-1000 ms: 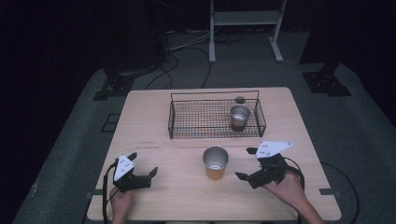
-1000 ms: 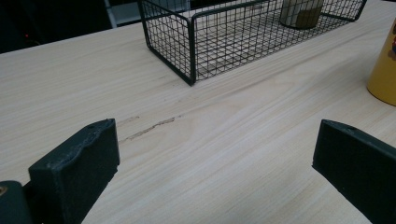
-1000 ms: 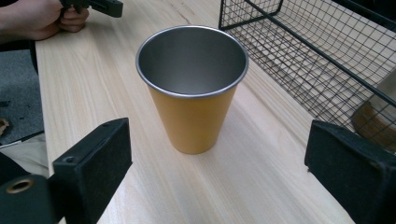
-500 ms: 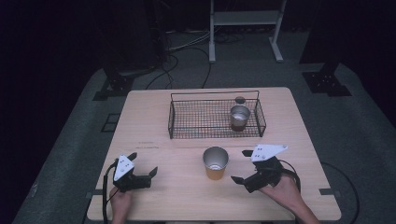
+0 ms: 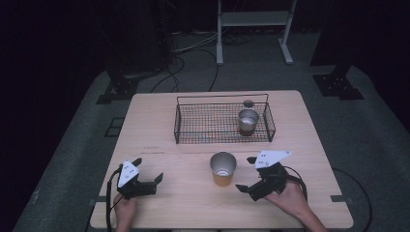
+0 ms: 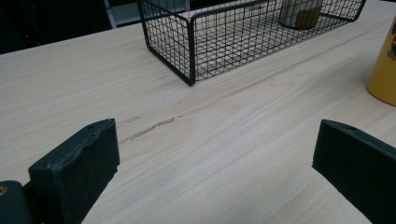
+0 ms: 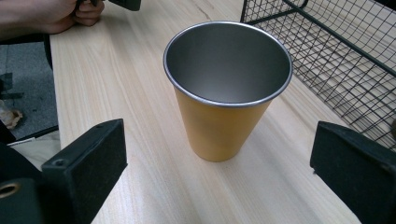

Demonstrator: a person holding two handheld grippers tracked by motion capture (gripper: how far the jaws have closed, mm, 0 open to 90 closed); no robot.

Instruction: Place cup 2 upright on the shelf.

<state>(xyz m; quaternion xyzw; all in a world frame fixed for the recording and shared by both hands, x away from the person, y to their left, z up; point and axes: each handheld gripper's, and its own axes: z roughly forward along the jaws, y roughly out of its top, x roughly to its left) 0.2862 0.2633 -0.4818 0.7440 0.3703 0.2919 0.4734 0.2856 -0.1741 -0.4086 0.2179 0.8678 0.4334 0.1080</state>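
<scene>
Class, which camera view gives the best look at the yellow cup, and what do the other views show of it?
The right gripper view: the yellow cup stands upright, close and whole, its empty steel inside visible. The high view shows the whole cup small, on the table in front of the basket. The left gripper view catches just a sliver of its side at the right edge.

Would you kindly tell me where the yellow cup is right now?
In the high view the yellow cup stands upright on the table, just in front of the wire basket, with the right tool open beside it.

surface: light wooden tabletop (image 5: 159,121) | far centre: black wire basket (image 5: 193,126) | near centre: upright orange cup (image 5: 223,169), apart from basket | mark: dark scuff (image 6: 149,129)
</scene>
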